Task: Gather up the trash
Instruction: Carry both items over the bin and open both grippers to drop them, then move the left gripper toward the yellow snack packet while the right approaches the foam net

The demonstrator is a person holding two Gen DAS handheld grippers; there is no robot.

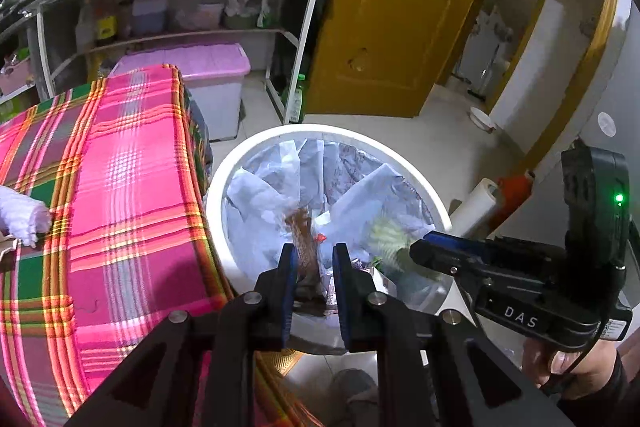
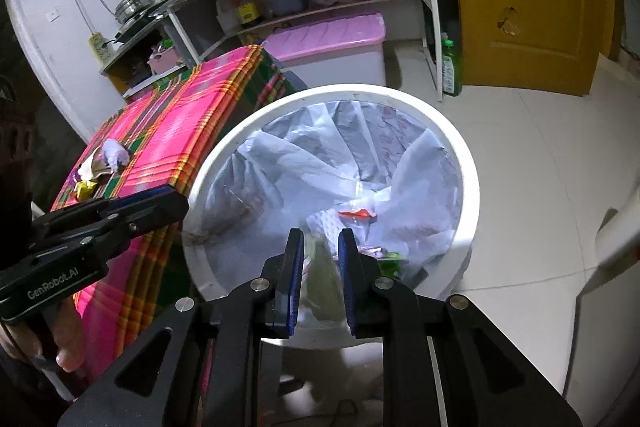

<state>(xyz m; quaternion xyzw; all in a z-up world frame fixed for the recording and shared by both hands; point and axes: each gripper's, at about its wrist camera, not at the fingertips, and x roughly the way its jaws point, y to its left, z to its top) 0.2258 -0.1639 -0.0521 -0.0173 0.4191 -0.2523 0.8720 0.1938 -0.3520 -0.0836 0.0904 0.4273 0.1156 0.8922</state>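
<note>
Both claws hang over the bin [image 2: 460,143], beside the table [image 1: 120,187]. Left claw [image 1: 314,259]: jaws part open, brown blurred scrap [image 1: 302,231] between them, apparently dropping; cannot tell if the pads touch it. Right claw [image 2: 320,247]: jaws part open, pale greenish blurred piece [image 2: 320,275] in the gap, grip likewise unclear. Step judged: release into the liner [image 2: 280,163]. Bin already holds wrappers. Remaining trash [image 2: 100,163] lies on the table's far end. Next: swing a claw there, open wide, pinch one piece.
</note>
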